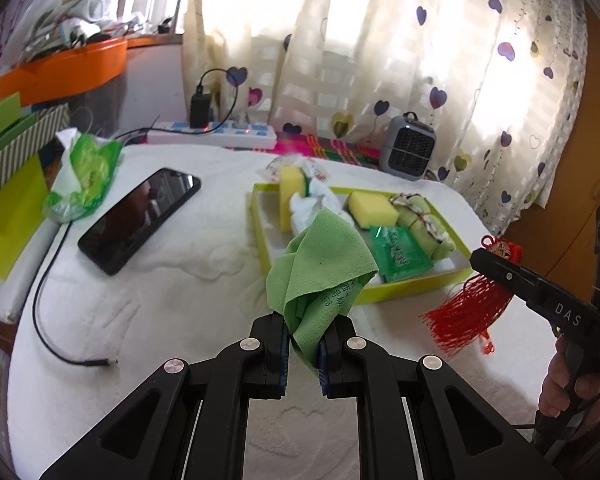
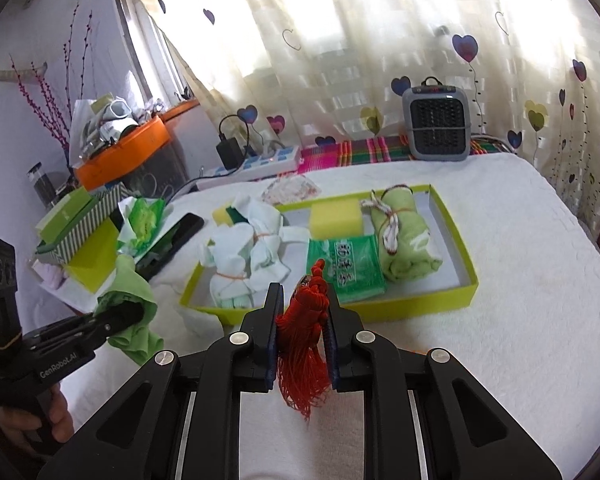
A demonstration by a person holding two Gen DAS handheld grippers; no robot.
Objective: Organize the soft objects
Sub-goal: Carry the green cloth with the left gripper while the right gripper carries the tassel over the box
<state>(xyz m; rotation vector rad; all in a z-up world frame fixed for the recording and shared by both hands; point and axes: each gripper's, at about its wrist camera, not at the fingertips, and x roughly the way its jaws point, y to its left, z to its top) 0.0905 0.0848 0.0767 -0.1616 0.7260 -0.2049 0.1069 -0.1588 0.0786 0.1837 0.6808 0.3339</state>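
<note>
Green cloth [image 1: 320, 264]: bunched and pinched near one end between the fingers of the left gripper [image 1: 304, 344], so most of it stands free above the white bedspread [image 1: 172, 280] and can be carried without dragging.
Red tassel [image 2: 306, 344]: clamped at its knotted head by the right gripper [image 2: 302, 340], fringe hanging loose below (a grip on the threads alone would likely slip).
Lime tray [image 2: 452, 216]: sits just ahead of both grippers on the bedspread; I judge it the collecting place, since both held pieces are poised near its front wall.
Already in the tray: white socks [image 2: 244, 256] at the left end, a yellow sponge [image 2: 334, 218] toward the back, a green packet [image 2: 346, 264] in the middle, a tied green towel roll [image 2: 404, 244] at the right.
Room left: bare floor shows mainly in the tray's right front corner.
Outside: phone [image 1: 140, 218] and a crumpled green-white wrapper [image 1: 84, 172], well off to the left.
</note>
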